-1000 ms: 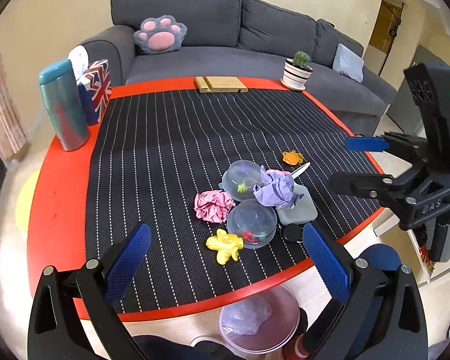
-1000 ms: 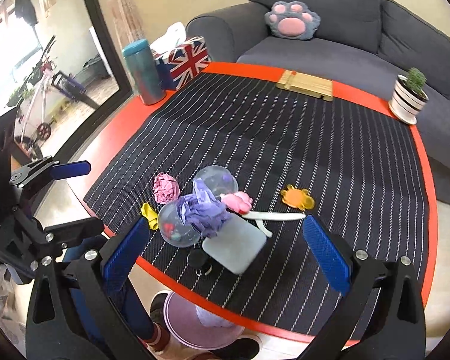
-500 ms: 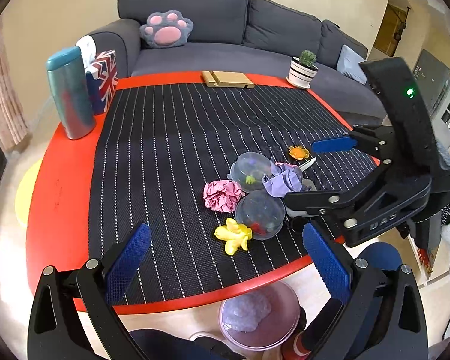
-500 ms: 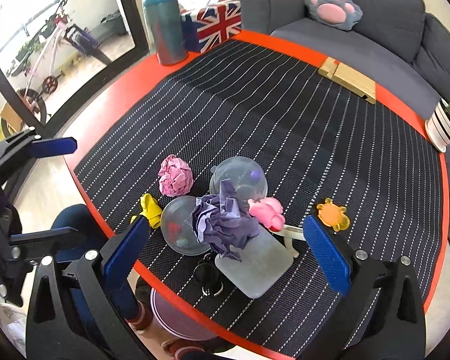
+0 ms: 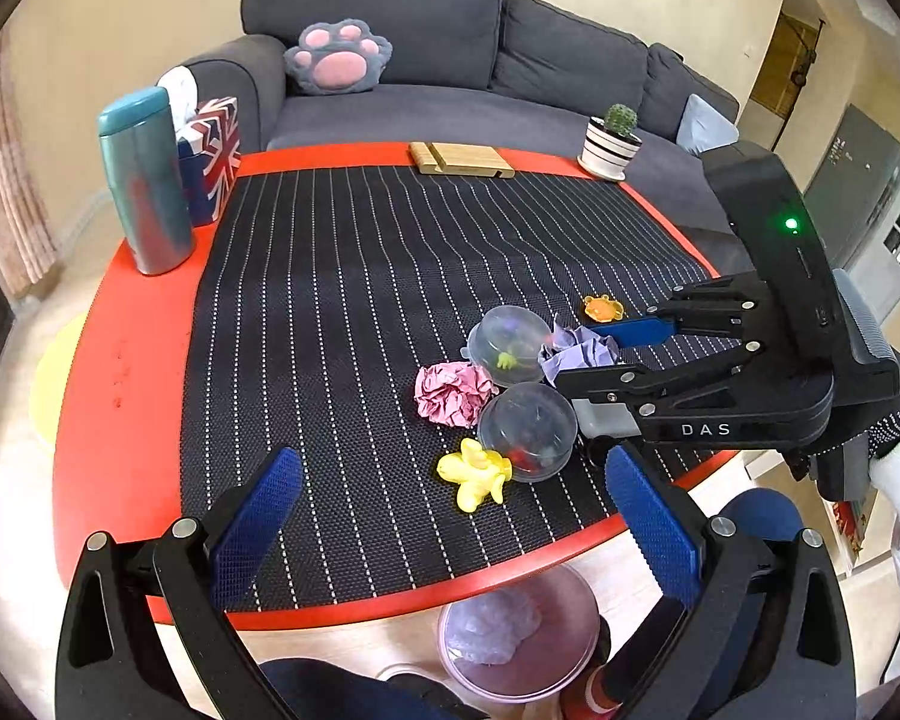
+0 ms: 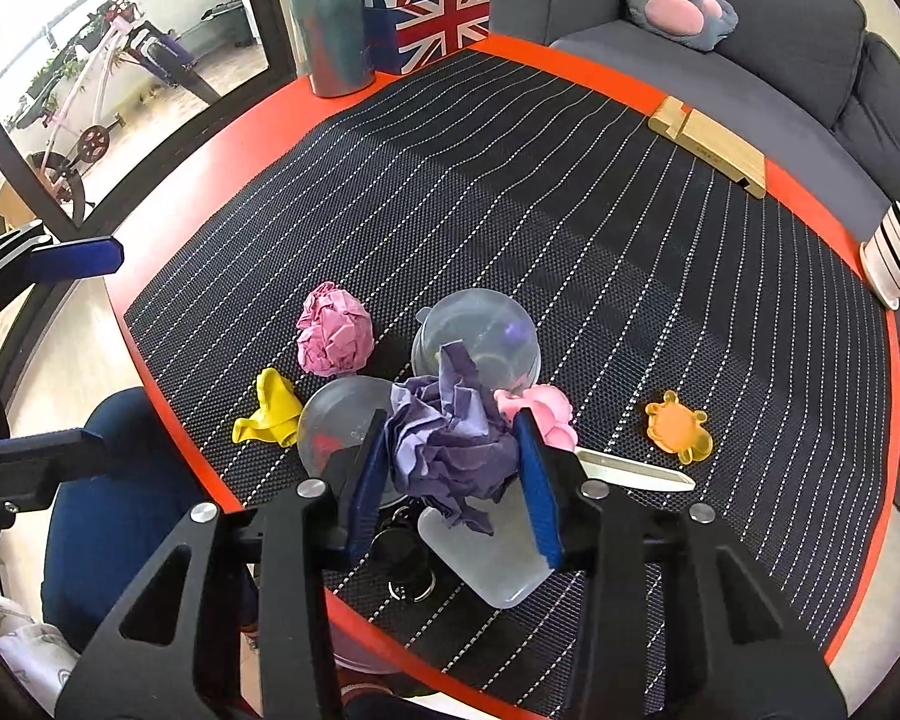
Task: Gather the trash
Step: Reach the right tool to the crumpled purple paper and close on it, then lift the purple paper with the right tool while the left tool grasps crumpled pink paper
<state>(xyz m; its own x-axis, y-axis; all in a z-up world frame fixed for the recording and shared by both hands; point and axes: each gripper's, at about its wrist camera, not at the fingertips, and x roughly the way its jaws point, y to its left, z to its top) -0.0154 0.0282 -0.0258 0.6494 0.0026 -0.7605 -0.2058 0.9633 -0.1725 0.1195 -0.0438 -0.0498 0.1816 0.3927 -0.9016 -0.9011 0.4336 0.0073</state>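
Now | right gripper (image 6: 453,456) clamps purple paper wad (image 6: 450,450) | left gripper (image 5: 450,534) wide, empty

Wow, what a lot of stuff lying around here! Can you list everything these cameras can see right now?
purple paper ball: 1, purple, between the right gripper's fingers
pink paper ball: 1, pink, on the mat
clear capsules: 2, transparent, beside the paper balls
yellow toy: 1, near table edge
pink toy: 1, by the purple ball
orange toy: 1, on the mat
tumbler: 1, teal, table's far corner
tissue box: 1, Union Jack
wooden stand: 1, tan
cactus pot: 1, striped
bin: 1, pinkish, under the table
sofa: 1, grey
left gripper: 1, open
right gripper: 1, closing around the purple paper ball
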